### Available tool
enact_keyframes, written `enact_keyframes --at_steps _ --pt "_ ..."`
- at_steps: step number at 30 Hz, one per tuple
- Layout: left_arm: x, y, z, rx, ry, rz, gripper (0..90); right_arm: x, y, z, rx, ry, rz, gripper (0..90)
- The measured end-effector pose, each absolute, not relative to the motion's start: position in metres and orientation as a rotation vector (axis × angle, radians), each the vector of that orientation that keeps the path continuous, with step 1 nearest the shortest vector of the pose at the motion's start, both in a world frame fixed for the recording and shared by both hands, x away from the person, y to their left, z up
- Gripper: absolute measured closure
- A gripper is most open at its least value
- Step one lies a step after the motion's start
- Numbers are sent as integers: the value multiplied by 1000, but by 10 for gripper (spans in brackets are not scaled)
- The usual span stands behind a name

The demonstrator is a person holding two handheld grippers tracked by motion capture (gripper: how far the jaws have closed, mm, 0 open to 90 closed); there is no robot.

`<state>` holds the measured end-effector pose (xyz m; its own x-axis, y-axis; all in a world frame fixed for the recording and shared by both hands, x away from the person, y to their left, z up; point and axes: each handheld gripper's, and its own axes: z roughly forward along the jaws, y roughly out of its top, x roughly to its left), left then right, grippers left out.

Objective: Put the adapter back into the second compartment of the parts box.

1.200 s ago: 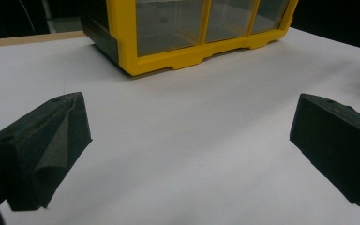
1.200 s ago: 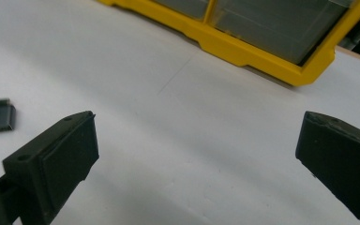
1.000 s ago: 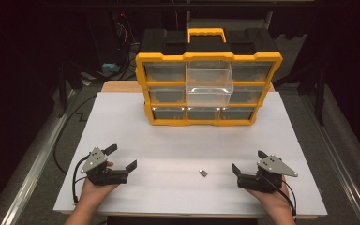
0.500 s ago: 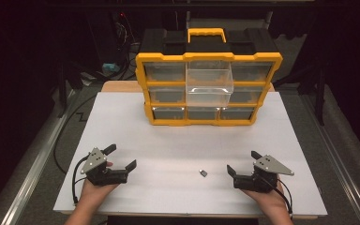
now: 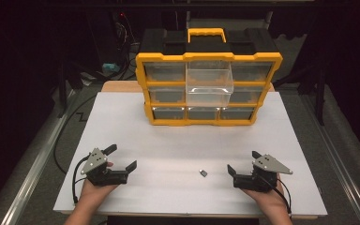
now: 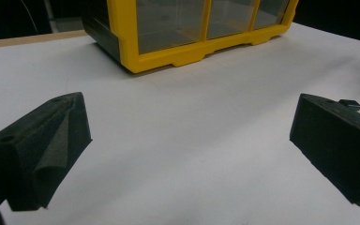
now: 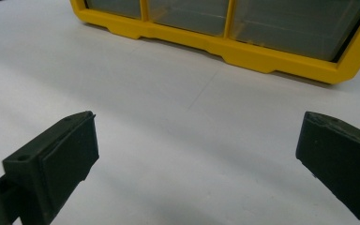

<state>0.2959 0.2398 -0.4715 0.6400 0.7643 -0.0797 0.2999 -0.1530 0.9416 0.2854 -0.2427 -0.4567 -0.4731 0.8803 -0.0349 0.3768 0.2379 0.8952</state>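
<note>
I can read no text, label, brand, number or sign anywhere from here. The yellow drawer organizer [image 5: 208, 75] has plain clear drawer fronts and a bare black top, with no lettering that I can make out in the high view or in either gripper view. The small dark piece [image 5: 203, 173] lying on the white table [image 5: 178, 140] in front of the organizer is too small for me to tell whether it carries any marking.
</note>
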Motion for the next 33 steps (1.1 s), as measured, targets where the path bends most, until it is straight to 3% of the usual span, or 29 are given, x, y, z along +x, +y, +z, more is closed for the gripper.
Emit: enact_keyframes --at_steps 33 --pt "292 243 -467 1701 844 531 3 285 -232 -461 1185 2183 1077 2"
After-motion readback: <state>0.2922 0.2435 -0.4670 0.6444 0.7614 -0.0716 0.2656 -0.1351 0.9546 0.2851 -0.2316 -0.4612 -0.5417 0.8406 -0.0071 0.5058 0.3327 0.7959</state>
